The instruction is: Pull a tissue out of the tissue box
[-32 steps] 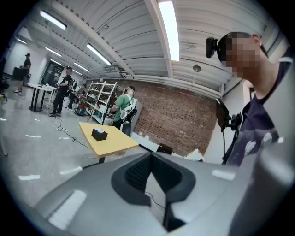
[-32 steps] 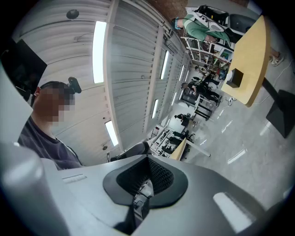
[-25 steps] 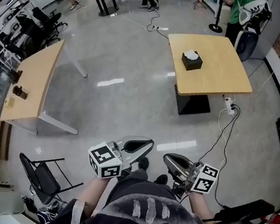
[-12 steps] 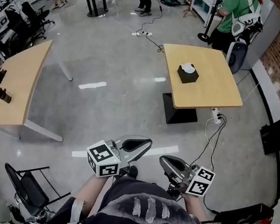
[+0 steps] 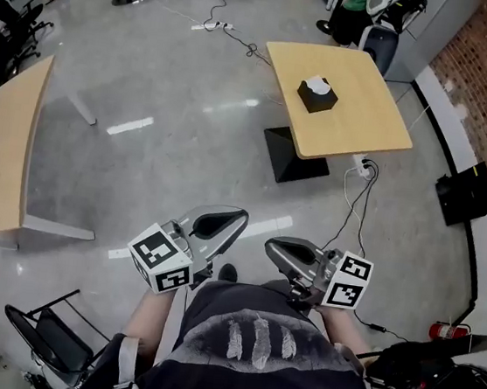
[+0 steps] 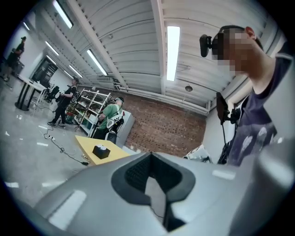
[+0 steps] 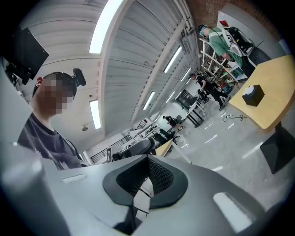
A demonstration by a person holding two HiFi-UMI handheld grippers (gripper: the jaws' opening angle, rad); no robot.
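Well ahead, the tissue box (image 5: 317, 95) sits mid-table (image 5: 366, 129), squat, no clear long axis, its white tissue poking up. Left gripper (image 5: 241, 217) and right gripper (image 5: 272, 244) are far from it, jaws pressed together, empty.

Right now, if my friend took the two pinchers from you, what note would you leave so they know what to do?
Left gripper: shut, empty, held out front.
Right gripper: shut, empty, beside it.
Tissue box: black, on the wooden table far ahead across the floor, with a white tissue poking out the top.
Done: nothing pulled yet; neither gripper is near the box.
Left: walk to the table, open one gripper, pinch the tissue, pull it out.
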